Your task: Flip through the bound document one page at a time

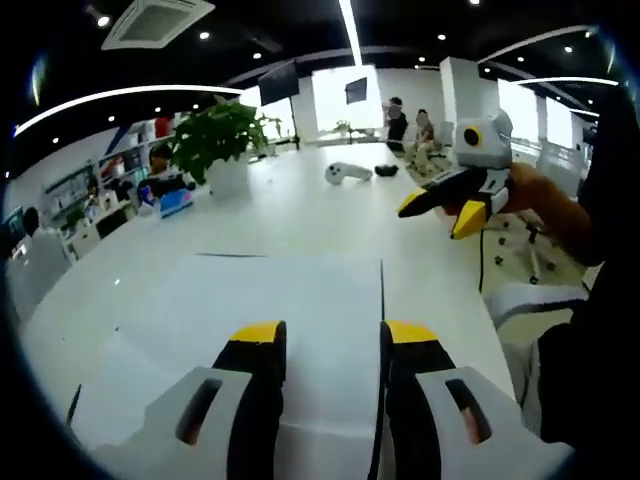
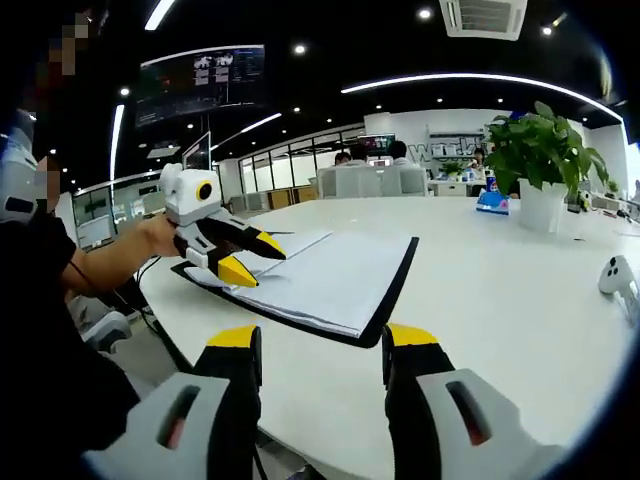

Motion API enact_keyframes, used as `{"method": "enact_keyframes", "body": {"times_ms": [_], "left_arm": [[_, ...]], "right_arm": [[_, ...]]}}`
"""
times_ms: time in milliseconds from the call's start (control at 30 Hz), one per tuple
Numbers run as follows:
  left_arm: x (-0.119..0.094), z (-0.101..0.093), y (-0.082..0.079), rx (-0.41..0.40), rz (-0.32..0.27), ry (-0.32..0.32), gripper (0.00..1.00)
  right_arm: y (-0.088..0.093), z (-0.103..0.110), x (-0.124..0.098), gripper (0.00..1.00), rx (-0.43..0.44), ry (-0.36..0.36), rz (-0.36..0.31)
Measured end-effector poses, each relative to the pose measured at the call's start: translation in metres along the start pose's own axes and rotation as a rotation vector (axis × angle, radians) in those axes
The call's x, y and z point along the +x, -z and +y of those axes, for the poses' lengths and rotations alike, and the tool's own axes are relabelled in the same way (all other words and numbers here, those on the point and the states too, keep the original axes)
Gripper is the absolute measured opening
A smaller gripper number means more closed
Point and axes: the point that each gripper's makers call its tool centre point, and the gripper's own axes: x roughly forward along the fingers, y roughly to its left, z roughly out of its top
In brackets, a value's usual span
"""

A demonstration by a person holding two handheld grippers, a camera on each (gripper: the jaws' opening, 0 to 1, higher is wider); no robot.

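Document (image 2: 330, 275) pages lie open and flat on a white table (image 2: 500, 300), white sheets over a dark cover whose edge shows along the near and right sides in the right gripper view; in the left gripper view the same document (image 1: 290, 300) spreads just ahead of that view's own jaws, its dark edge running up the middle. The left gripper (image 2: 250, 257) hovers over the document's left part, yellow tips parted, with nothing between them as far as I can tell, a person's hand behind it. Seen from its own camera, the left gripper (image 1: 330, 335) has its jaws set a moderate gap apart, above the paper and empty. The right gripper (image 2: 322, 340) is held off the near edge of the table, jaws likewise apart and empty; in the left gripper view it (image 1: 445, 212) hangs in the air to the right of the document. Judging by this, no page is caught yet: the step in hand is the approach. Next, a tip must lower to a page's free edge, lift a single sheet and carry it across. A potted plant (image 2: 540, 160) and a white controller (image 1: 347, 172) stand well apart from the document.
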Motion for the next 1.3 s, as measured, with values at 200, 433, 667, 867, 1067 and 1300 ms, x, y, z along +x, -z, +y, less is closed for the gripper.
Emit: {"method": "enact_keyframes", "body": {"times_ms": [200,433,667,867,1067,1300], "left_arm": [[0.001,-0.001,0.006,-0.011,-0.001,0.006,0.38],[0.005,-0.006,0.016,0.011,0.027,0.013,0.39],[0.008,-0.004,0.024,0.017,0.052,0.010,0.39],[0.008,-0.002,0.026,-0.004,0.053,0.018,0.38],[0.011,-0.001,0.030,-0.027,0.057,0.028,0.38],[0.012,-0.001,0.031,-0.081,0.046,0.045,0.38]], "right_arm": [[0.002,-0.001,0.001,0.48,0.006,0.002,0.001],[0.005,0.000,0.004,0.48,-0.003,-0.005,0.020],[0.006,0.000,0.005,0.48,-0.009,-0.002,0.028],[0.008,0.000,0.005,0.48,-0.007,-0.002,0.034],[0.010,-0.002,0.006,0.48,-0.007,-0.004,0.039],[0.011,-0.001,0.007,0.48,-0.014,-0.010,0.049]]}}
